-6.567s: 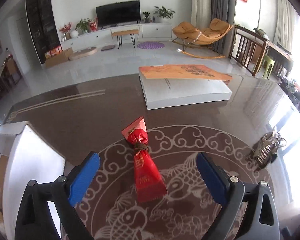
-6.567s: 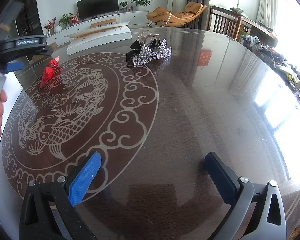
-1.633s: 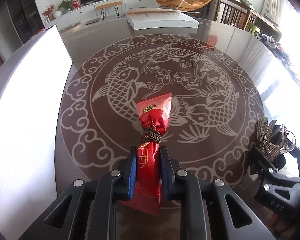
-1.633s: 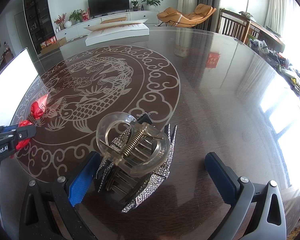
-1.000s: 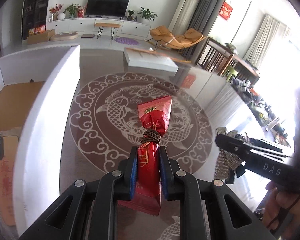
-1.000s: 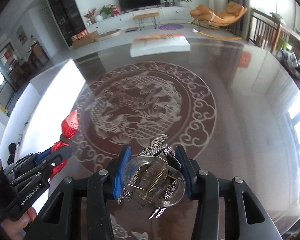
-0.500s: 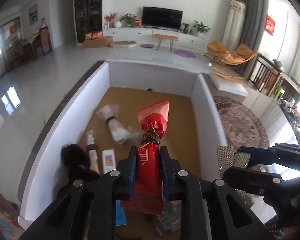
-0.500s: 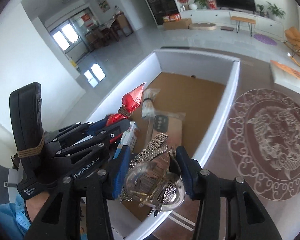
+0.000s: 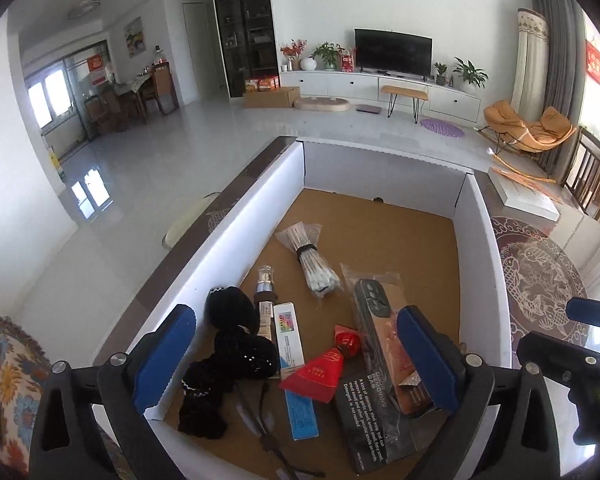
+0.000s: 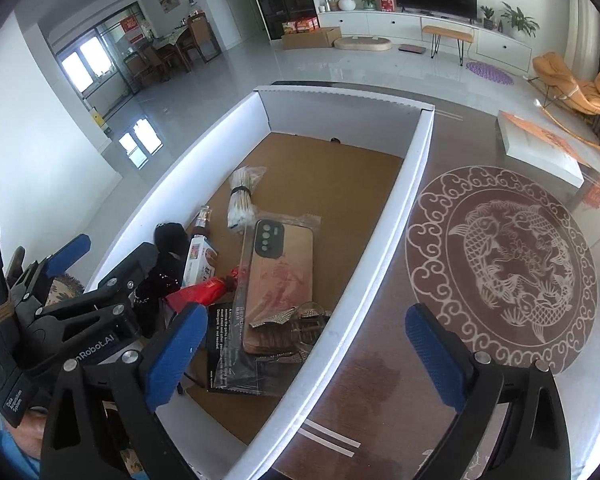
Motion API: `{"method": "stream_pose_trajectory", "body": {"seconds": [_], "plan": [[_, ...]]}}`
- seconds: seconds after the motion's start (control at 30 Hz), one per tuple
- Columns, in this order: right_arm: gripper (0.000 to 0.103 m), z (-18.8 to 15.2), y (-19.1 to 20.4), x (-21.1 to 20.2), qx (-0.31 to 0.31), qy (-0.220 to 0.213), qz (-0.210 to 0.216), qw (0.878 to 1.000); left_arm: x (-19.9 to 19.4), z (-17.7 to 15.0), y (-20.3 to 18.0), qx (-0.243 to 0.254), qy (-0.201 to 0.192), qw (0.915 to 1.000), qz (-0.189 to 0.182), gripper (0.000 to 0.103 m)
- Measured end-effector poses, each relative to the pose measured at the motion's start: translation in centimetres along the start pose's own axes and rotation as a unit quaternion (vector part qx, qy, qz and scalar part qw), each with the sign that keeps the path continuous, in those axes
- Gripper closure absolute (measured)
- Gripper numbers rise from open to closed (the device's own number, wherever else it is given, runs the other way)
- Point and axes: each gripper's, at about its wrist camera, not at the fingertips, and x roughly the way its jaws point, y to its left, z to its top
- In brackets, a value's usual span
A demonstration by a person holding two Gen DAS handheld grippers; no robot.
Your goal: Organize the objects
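Both grippers hang spread and empty over the white box (image 9: 480, 248) on the worktop (image 10: 480, 128): the left gripper (image 9: 296, 364) directly above the red candy packet (image 9: 320, 368) on the box floor, the right gripper (image 10: 304, 356) nearer the rhinestone hair clip (image 10: 292, 328) by the box's right wall.

Bright daylight floods both fisheye views, seemingly from windows at far left and right. The glossy pale tiled floor (image 9: 148, 168) mirrors window glare, and the dark polished tabletop with its carp medallion (image 10: 500, 256) shines. Straight lines bow near the black vignetted corners. Shadows inside the white-walled cardboard box (image 10: 416, 168) stay soft; focus is sharp.
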Motion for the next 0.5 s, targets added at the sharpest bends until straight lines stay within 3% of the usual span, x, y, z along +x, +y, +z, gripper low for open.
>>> {"method": "stream_pose_trajectory", "body": {"seconds": [0.13, 0.33, 0.5], "plan": [[0.0, 0.0, 0.2, -0.6, 0.005, -0.001, -0.012, 1.0, 0.3, -0.8, -0.1, -0.015, 0.036, 0.9987, 0.034, 0.001], [0.0, -0.6, 0.6, -0.1, 0.003, 0.015, -0.032, 0.999, 0.3, -1.6, -0.1, -0.021, 0.065, 0.9976, 0.01, 0.001], [0.0, -1.0, 1.4, 0.2, -0.007, 0.018, -0.034, 0.999, 0.1, -1.7, -0.3, -0.003, 0.078, 0.9966, 0.026, 0.001]]}}
